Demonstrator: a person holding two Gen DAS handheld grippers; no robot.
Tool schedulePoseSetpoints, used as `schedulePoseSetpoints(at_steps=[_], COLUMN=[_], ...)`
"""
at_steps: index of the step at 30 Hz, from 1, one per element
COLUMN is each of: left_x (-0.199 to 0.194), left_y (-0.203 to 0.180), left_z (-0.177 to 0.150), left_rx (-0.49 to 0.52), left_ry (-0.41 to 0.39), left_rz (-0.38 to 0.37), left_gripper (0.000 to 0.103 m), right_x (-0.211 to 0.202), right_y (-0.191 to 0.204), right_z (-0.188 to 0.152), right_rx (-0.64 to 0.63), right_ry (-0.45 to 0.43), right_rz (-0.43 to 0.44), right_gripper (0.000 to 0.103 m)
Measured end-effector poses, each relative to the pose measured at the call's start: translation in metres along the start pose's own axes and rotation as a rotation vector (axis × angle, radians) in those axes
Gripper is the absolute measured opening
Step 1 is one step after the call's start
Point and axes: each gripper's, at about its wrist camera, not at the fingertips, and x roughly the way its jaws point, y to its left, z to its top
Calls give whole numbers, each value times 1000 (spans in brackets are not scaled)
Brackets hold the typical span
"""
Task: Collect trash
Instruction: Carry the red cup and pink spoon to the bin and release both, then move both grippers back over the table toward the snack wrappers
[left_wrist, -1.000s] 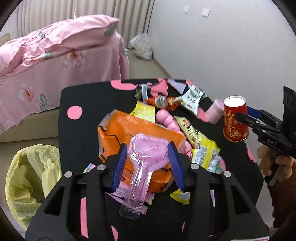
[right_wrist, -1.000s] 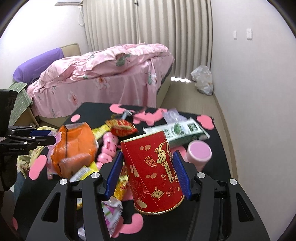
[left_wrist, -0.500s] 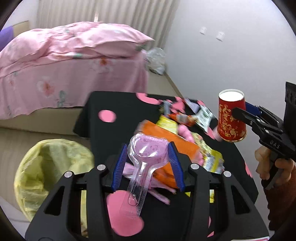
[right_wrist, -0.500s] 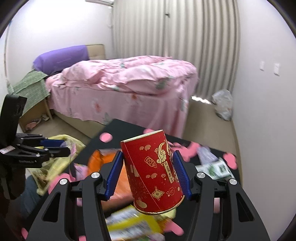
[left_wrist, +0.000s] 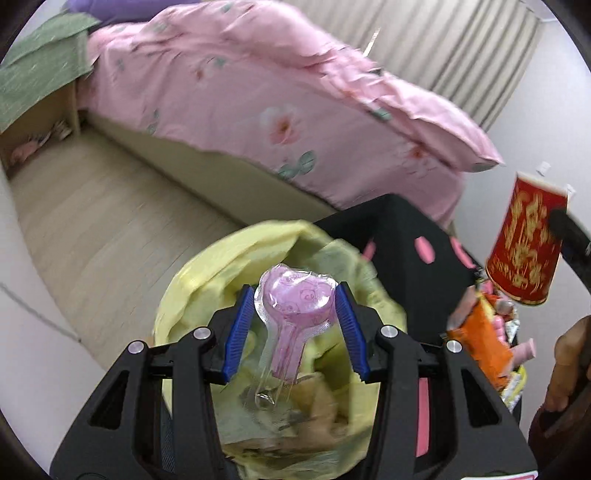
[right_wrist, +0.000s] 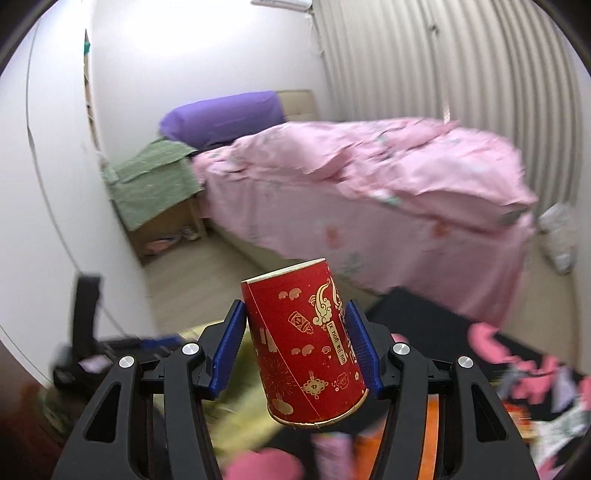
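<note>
I count two hand-held grippers, each carrying one piece of trash. My left hand-held gripper (left_wrist: 295, 328) is clamped on one clear blister pack (left_wrist: 293, 314) with a pink insert, held right above the one yellow trash bag (left_wrist: 207, 284) — its contents are blurred, crumpled scraps at best. Further right, the black table (left_wrist: 399, 236) with pink spots holds an orange wrapper (left_wrist: 480, 343) among snack packets too smeared to count. My right hand-held gripper (right_wrist: 297, 345) is clamped on one red paper cup (right_wrist: 306, 343), upside down, in the air — the bed (right_wrist: 369, 177) sits behind.
</note>
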Motion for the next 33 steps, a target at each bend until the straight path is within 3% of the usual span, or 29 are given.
schedulePoseSetpoints(at_steps=[5,10,15,20,22,25,33], left_x=[4,-2,-2,-2,-6,-16,-33], left_y=[21,26,26,34,39,41,16], left_z=[-11,-9,-9,-8,-6,-2,5], left_rx=[-58,-69,-71,-123,-153,-167,-111], left_ry=[3,-15,-17,-15,-31,-74,-109], left_rz=[17,20,36,18,-3,1,13], left_gripper=[43,43,44,45,62,71,72], right_x=[56,95,109,114,112,103,53], right_y=[21,26,22,21,18,12,-8], right_z=[-12,-37,-49,-56,-58,-60,-60], right_rx=[73,96,97,75,84,100,80], right_ry=[98,184,219,266,280,272,204], right_rz=[129,136,132,144,149,145,66], right_gripper=[52,52,53,55,56,62,64])
